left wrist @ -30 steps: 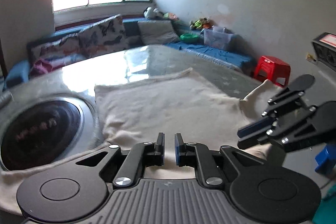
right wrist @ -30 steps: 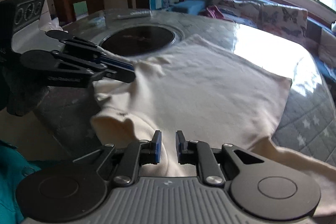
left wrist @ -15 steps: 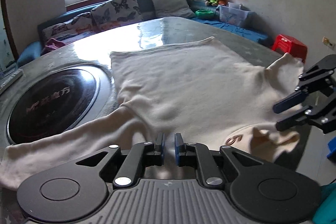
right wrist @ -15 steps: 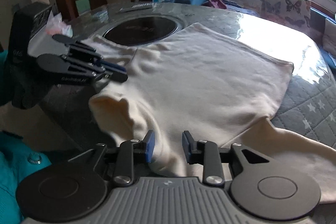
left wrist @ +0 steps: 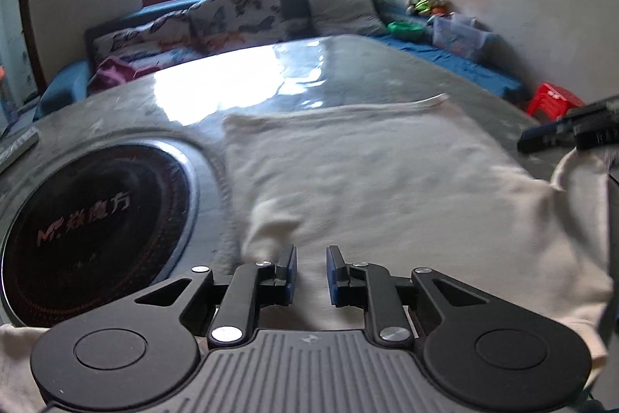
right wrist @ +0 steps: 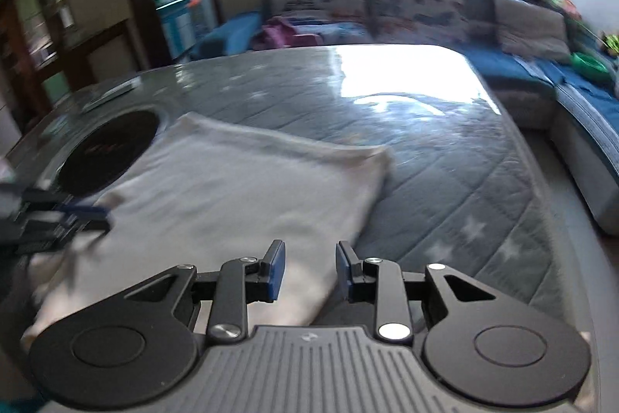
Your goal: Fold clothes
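Both grippers have opened since a second ago: left gripper [left wrist: 311, 271] and right gripper [right wrist: 310, 269] gape, empty, over the cream knit sweater [left wrist: 371, 173] spread ahead on the grey quilted table [right wrist: 445, 180]. Soft, limp cloth; pinch a hem edge.

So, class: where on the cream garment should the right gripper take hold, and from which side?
Probably the cream garment at its near right edge, just ahead of the right gripper. Come in low from the table's near side: there the cloth ends against bare grey quilted cover, so one finger could slip under. Its jaws are open.
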The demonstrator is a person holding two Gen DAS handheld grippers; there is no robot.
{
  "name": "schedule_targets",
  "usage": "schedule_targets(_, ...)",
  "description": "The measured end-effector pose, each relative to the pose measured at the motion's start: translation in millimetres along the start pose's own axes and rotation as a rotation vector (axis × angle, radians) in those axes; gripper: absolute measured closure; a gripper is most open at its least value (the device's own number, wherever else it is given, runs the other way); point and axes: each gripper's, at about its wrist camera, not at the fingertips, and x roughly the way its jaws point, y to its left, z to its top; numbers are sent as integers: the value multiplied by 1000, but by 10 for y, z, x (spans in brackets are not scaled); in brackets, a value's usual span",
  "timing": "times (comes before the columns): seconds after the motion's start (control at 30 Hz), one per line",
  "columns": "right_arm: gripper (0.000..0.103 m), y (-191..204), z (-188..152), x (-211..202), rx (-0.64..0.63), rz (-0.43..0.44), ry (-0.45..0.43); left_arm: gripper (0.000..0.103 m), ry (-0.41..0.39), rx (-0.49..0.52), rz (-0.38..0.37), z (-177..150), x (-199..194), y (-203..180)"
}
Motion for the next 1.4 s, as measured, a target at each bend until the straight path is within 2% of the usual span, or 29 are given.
schedule_targets(0.17,75,-298,288,344,61,-27,24,82,-6,-26,-4,-9,-14,87)
schedule_targets(0.37,75,-400,437,767,74,-44,79,82,-16,-26,-2,-37,-33,94)
schedule_targets(0.43,79,-371,453,836,57,-48,81,82,-20,-25,-1,-43,-39,104)
schedule_targets(0.47,88,-354,483,865,53,-47,81,82,-22,-25,0,-45,-41,112)
schedule_targets(0.57,94,-297,576,959,35,-56,81,81,-29,-21,13,-46,-32,134)
schedule_targets(0.97,95,-38,1028,1454,-79,-60,88,80,-42,-64,88,-16,-5,312)
schedule_targets(1.03,94,0,1091,1538,-98,-59,90,73,-41,-82,96,-5,0,363)
schedule_targets(1.2,89,91,1150,1446,-151,-86,57,73,-48,-125,122,-3,-79,457)
schedule_targets(1.33,84,243,1047,1107,-185,-29,28,74,-78,-182,154,-34,-267,566)
schedule_targets(1.4,81,321,991,937,-203,0,14,73,-91,-198,193,-68,-388,638)
